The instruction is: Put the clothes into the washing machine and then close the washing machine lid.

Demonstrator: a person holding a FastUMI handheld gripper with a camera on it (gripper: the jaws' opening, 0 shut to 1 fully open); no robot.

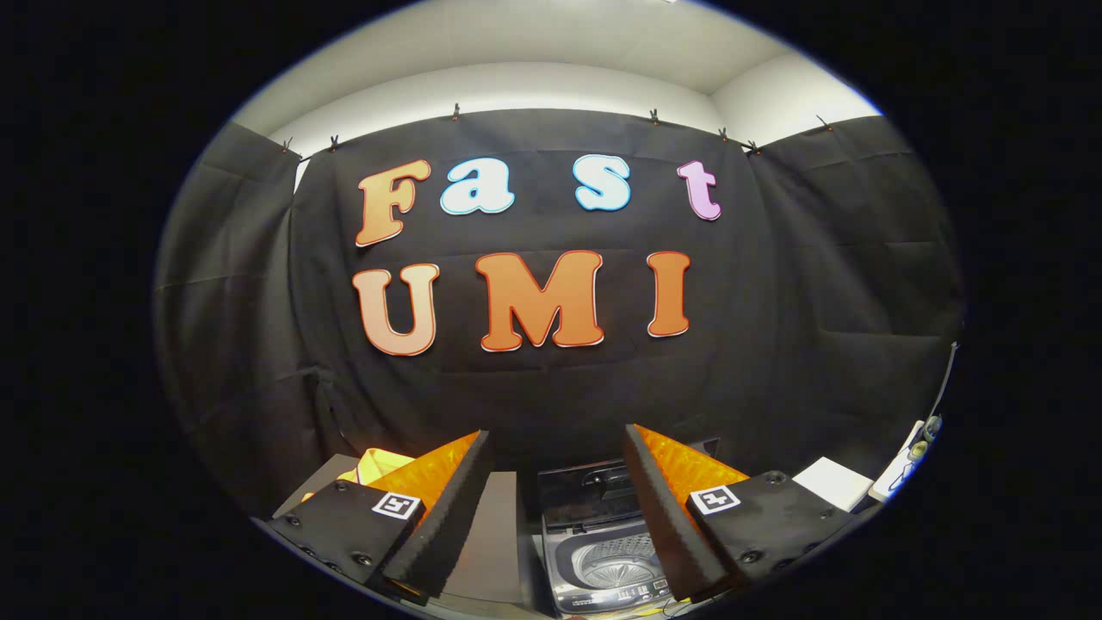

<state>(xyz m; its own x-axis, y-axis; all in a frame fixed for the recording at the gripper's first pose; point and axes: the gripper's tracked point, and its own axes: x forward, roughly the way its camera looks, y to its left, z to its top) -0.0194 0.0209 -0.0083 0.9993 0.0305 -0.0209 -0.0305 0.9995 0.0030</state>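
Gripper (558,517) fingers apart, empty; open-lidded washing machine (603,551) between them, drum mouth upward; yellow clothes (379,465) at ten o'clock.

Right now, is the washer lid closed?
No: the lid stands raised behind the washer, whose drum lies exposed below the open, empty gripper.

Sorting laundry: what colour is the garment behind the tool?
Yellow clothes, gripper view, beyond the open tool.

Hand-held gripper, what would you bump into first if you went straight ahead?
Probably the black cloth wall. The hand-held gripper, fingers open, points above the open washing machine; depth is unclear.
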